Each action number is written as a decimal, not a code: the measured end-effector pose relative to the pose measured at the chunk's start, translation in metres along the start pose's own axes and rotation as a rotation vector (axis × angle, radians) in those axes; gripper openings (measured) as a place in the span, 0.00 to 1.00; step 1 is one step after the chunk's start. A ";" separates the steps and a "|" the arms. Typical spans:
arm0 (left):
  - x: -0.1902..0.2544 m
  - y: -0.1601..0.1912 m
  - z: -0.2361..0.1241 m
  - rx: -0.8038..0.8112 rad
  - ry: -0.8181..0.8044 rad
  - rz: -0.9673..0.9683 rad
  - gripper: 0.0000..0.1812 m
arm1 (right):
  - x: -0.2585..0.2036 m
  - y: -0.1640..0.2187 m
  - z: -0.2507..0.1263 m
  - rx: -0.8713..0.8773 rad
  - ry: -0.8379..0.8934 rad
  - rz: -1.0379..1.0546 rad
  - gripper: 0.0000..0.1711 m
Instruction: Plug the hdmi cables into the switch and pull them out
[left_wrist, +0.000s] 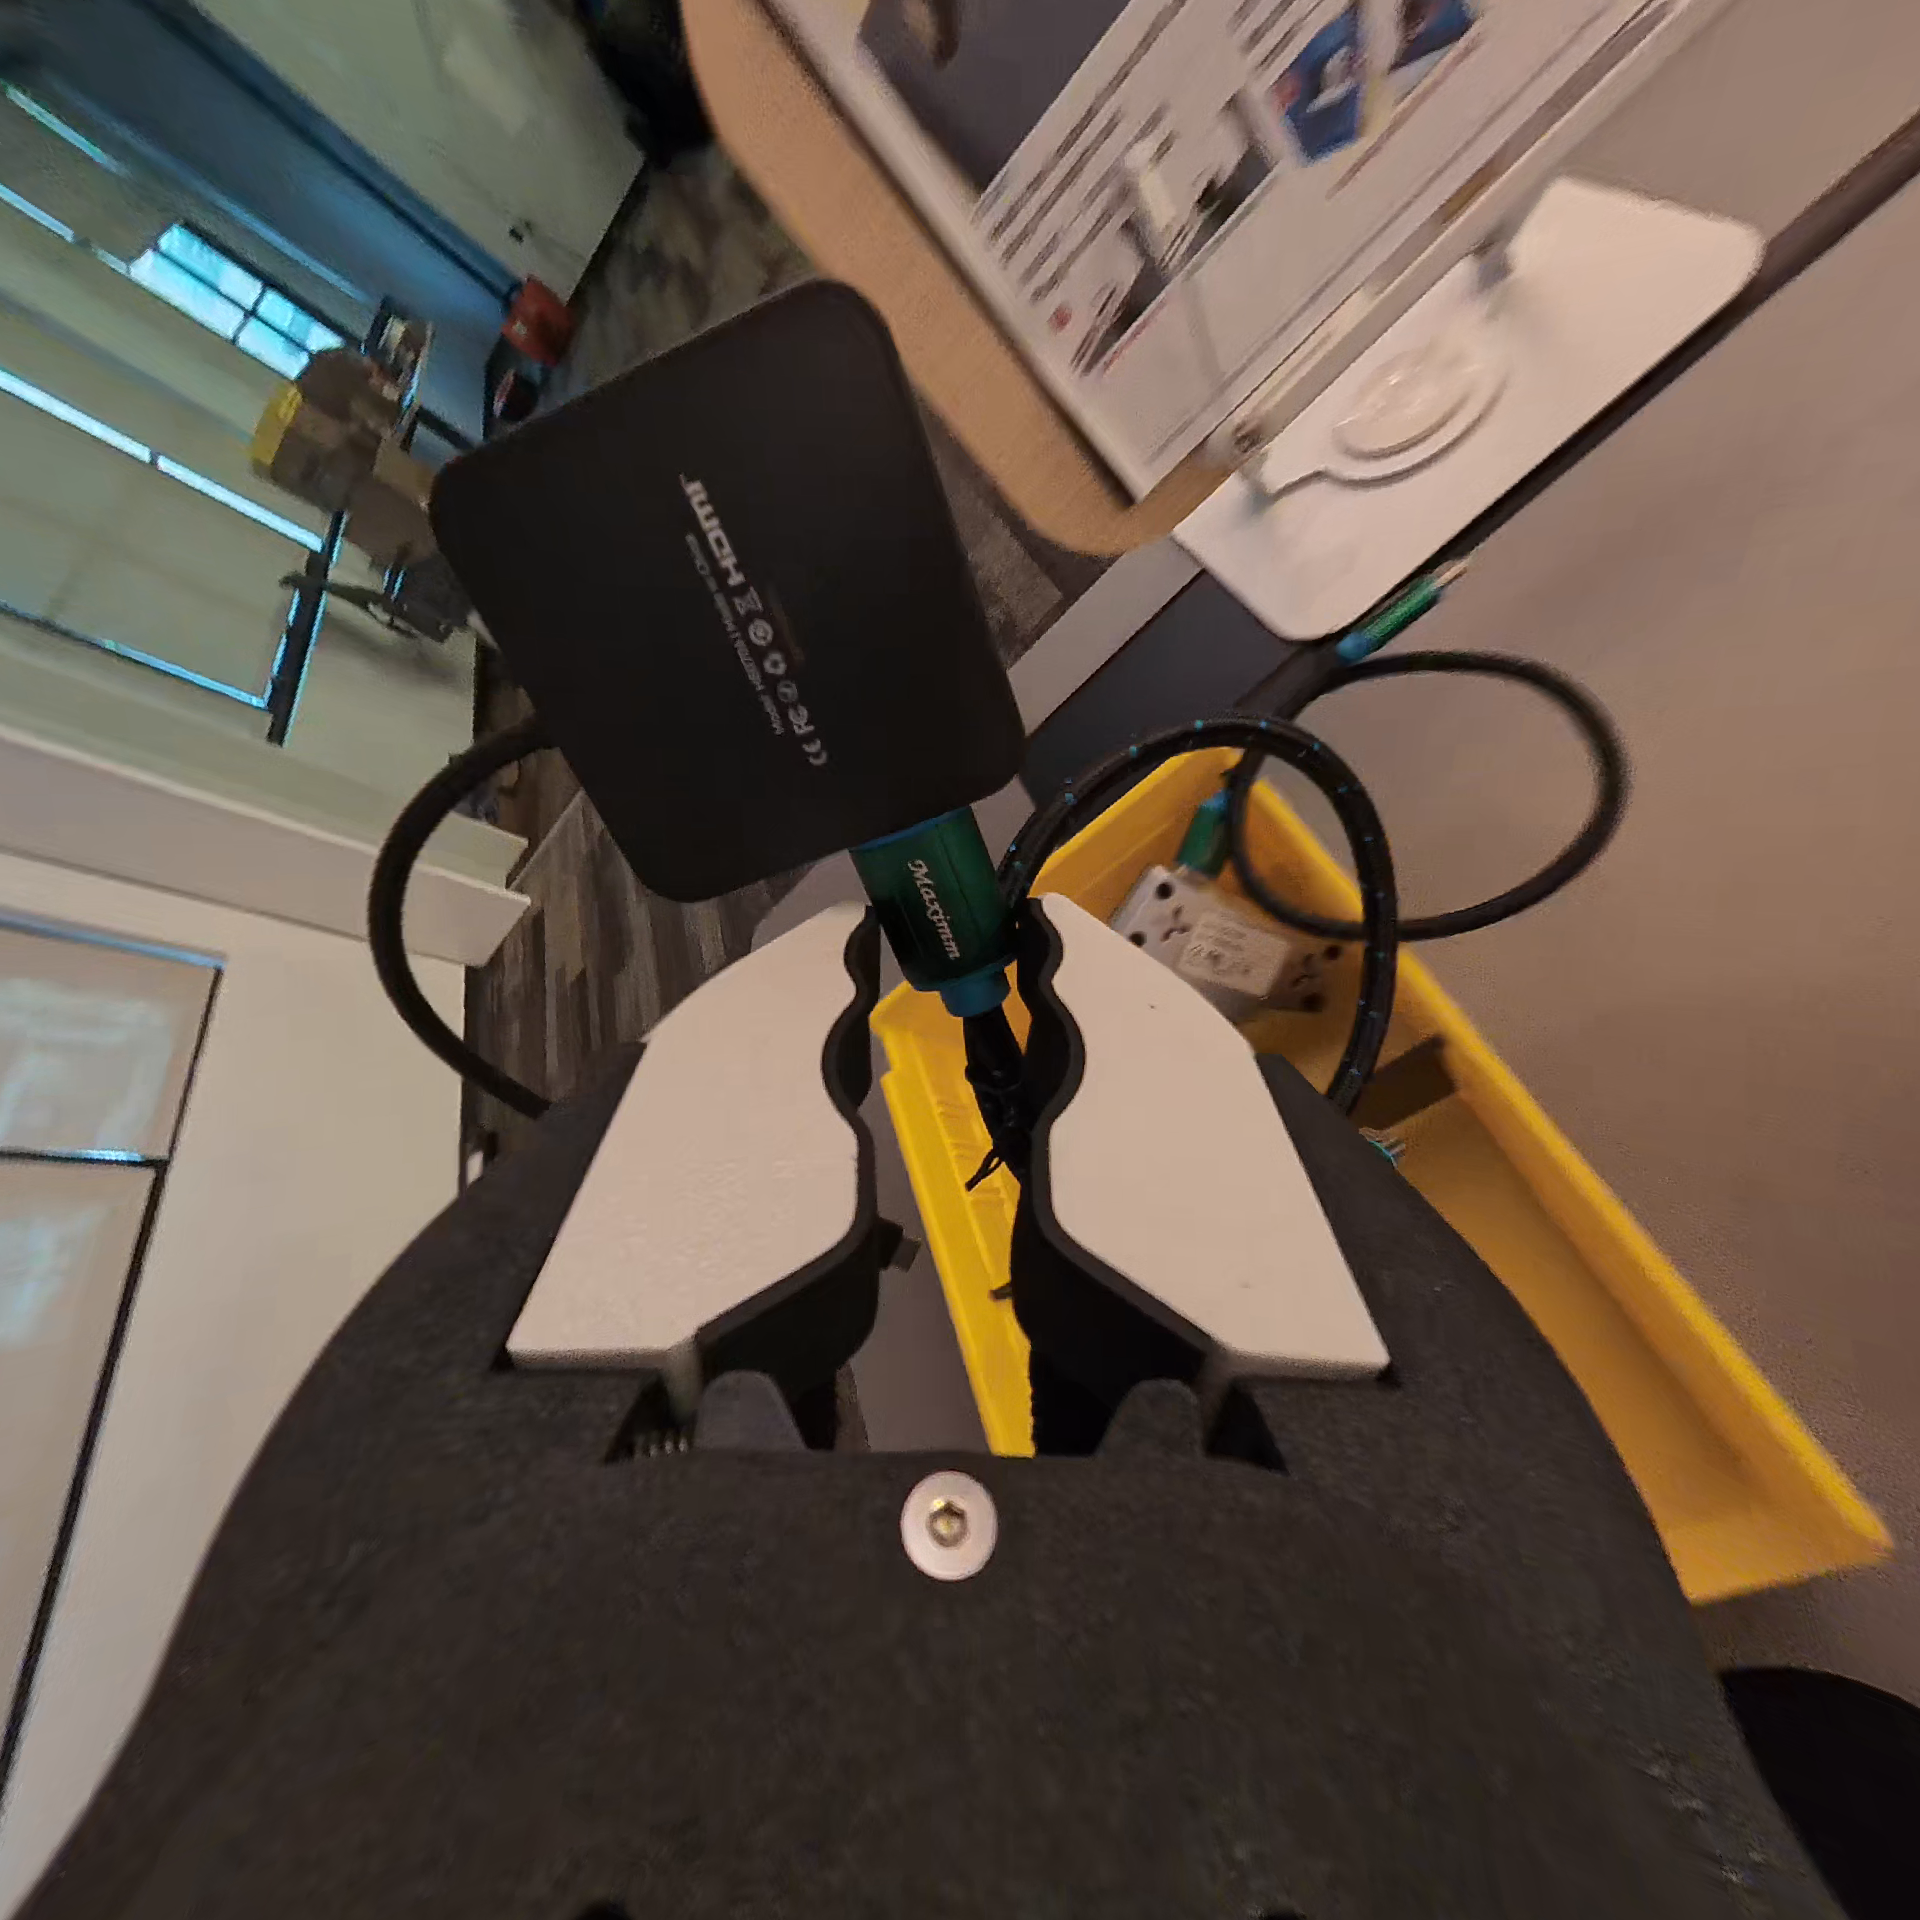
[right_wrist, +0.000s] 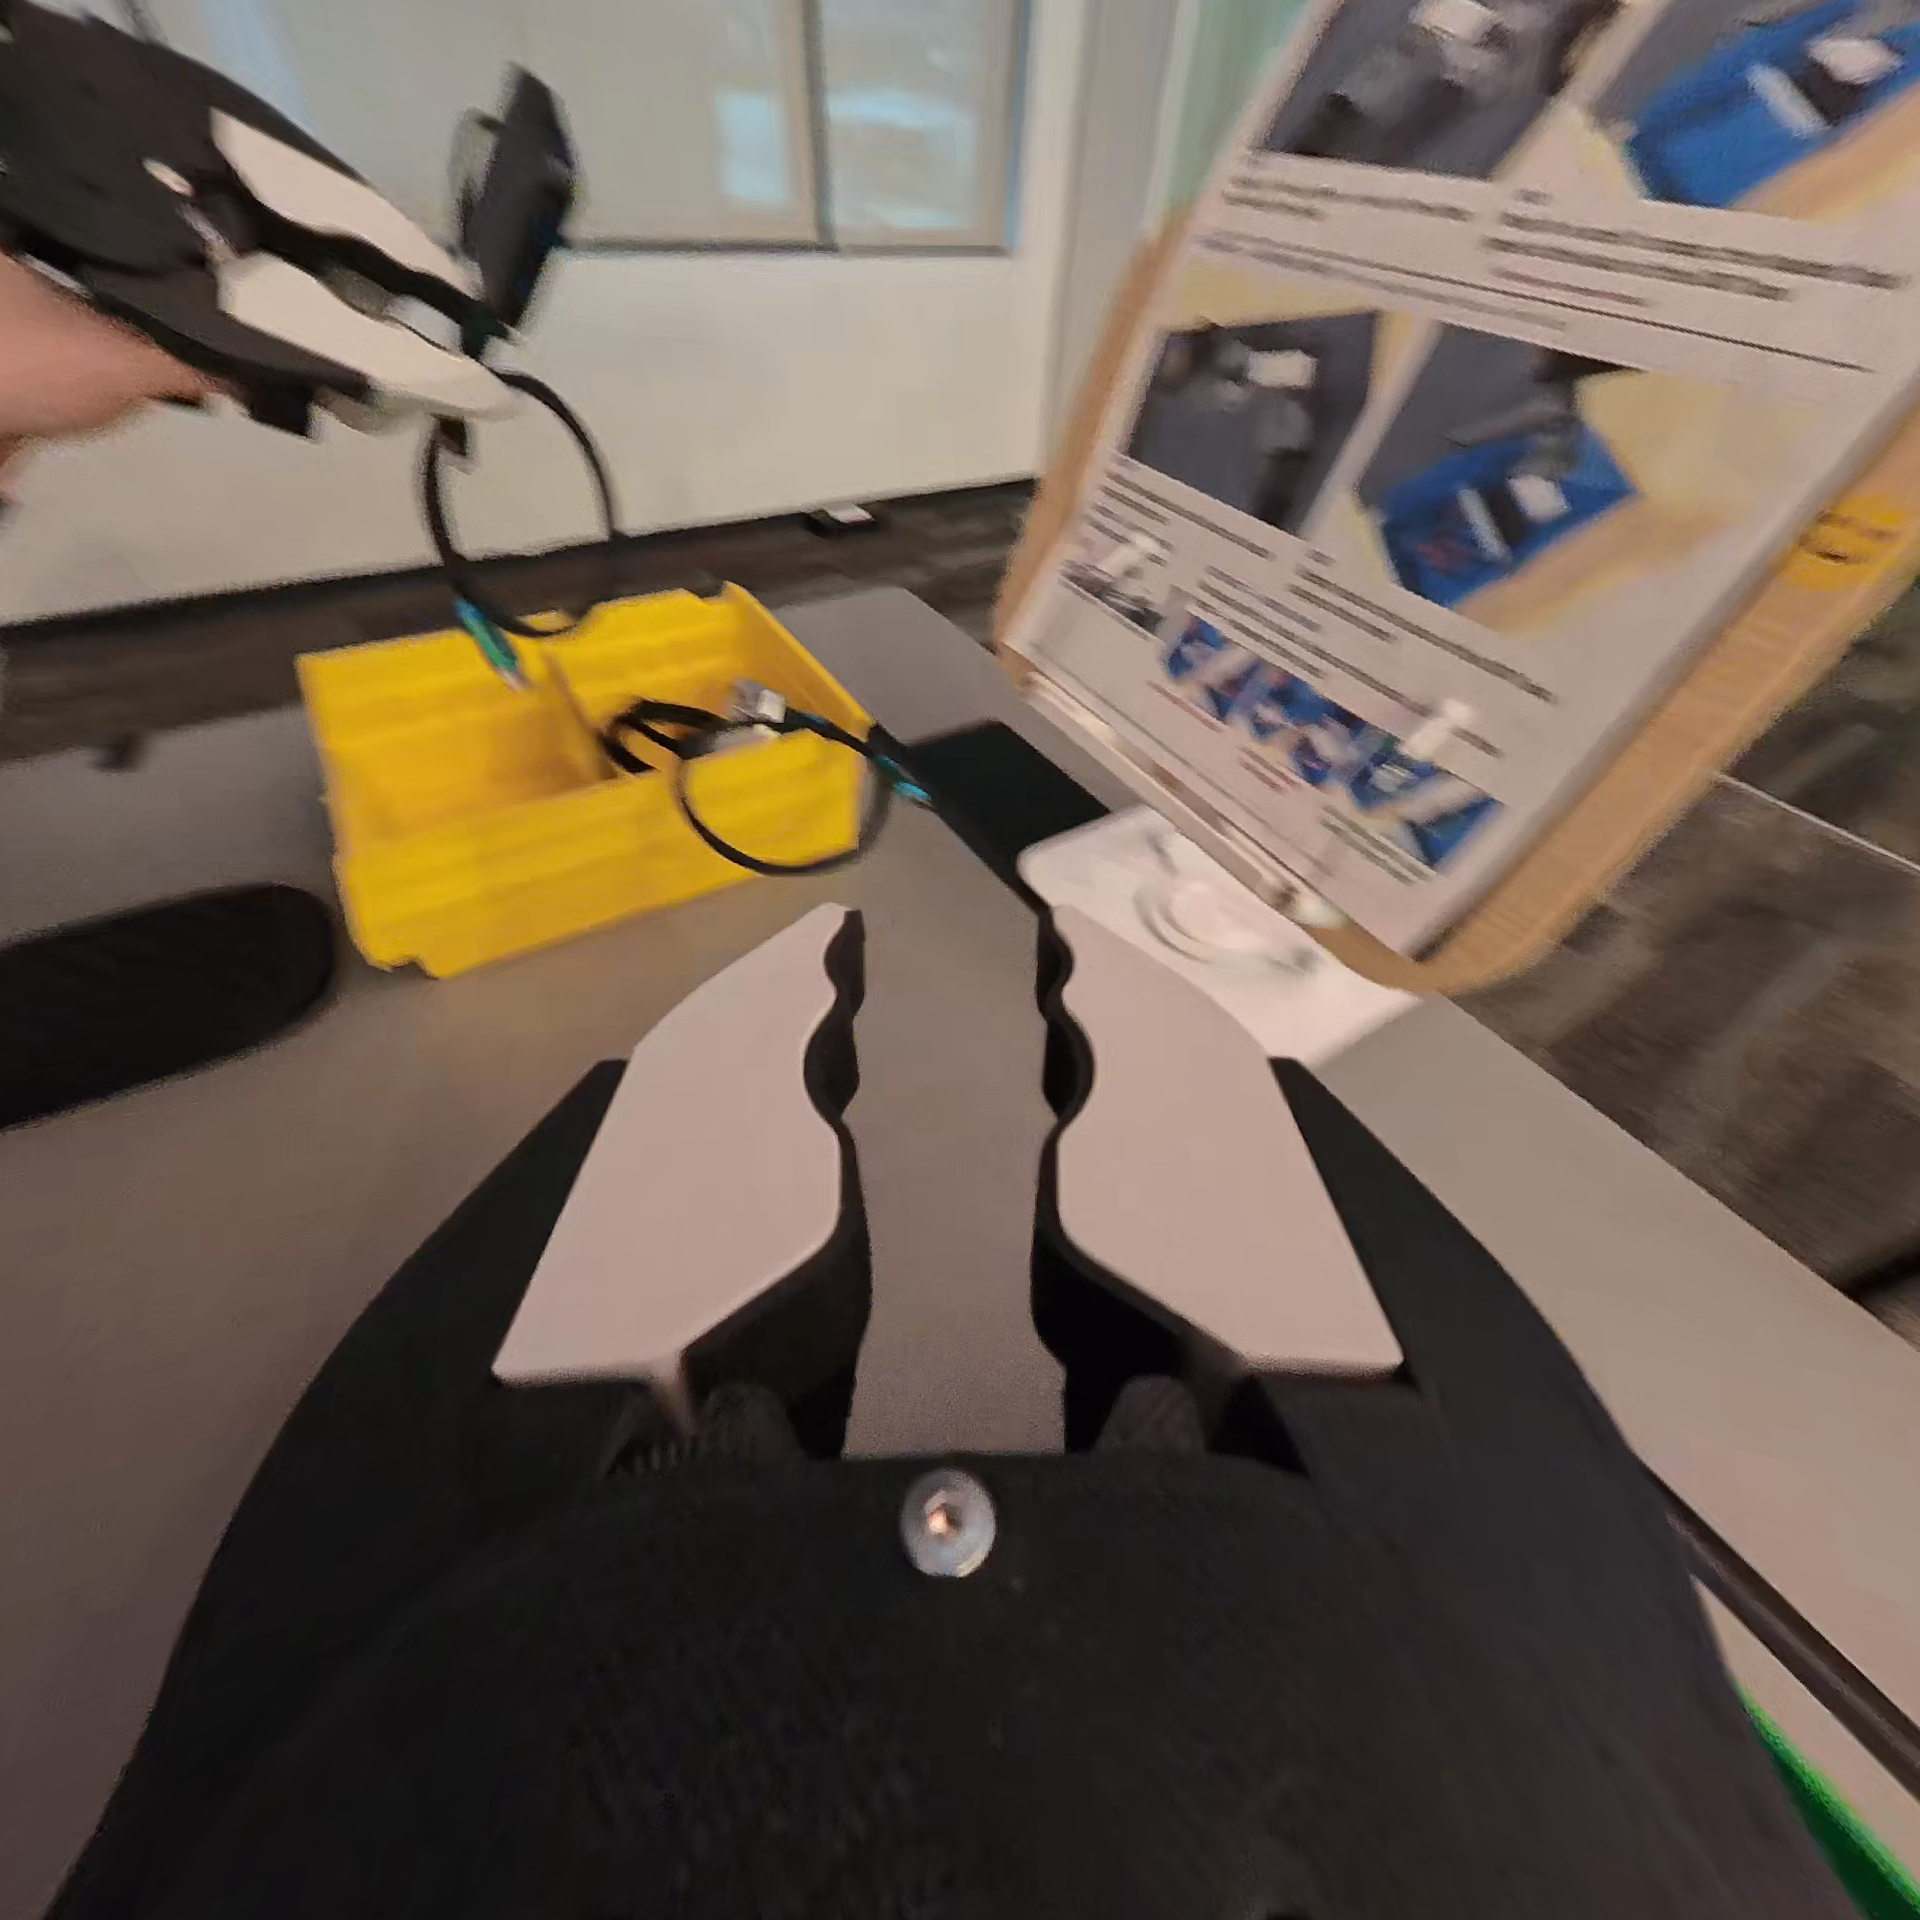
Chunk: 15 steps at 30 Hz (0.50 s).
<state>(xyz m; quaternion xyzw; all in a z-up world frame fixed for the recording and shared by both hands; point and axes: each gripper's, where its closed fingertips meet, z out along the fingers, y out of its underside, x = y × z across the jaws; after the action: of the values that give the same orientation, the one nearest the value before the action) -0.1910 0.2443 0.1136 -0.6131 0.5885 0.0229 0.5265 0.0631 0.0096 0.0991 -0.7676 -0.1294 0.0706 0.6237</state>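
Braided cable (left_wrist: 1361, 862), matte sq switch (left_wrist: 717, 582)

Grey table (right_wrist: 260, 1195) ahead of the right gripper (right_wrist: 948, 940). Yellow bin (right_wrist: 499, 831) sits on it, forward and left; white stand base (right_wrist: 1195, 914) just forward-right, carrying a tilted poster board (right_wrist: 1455, 468); dark pad (right_wrist: 145, 987) far left.

Around you: grey bench (right_wrist: 260, 1195); white wall (right_wrist: 727, 416) with a large window (right_wrist: 727, 114); dark patterned carpet floor (right_wrist: 1714, 1039); printed poster board (right_wrist: 1507, 468) standing on a white base (right_wrist: 1226, 935).
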 end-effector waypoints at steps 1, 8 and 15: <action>0.012 -0.014 -0.008 0.020 0.018 0.018 0.14 | -0.014 -0.006 0.008 0.035 -0.058 0.020 0.20; 0.141 -0.084 -0.037 0.124 0.222 0.062 0.14 | -0.105 -0.034 0.055 0.265 -0.374 0.275 0.37; 0.232 -0.103 -0.011 0.169 0.264 0.140 0.15 | -0.089 -0.001 0.078 0.275 -0.392 0.542 0.07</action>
<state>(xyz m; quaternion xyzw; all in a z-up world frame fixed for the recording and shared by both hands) -0.0495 0.0501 0.0320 -0.5219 0.6937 -0.0705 0.4914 -0.0432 0.0571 0.0791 -0.6549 -0.0277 0.3962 0.6429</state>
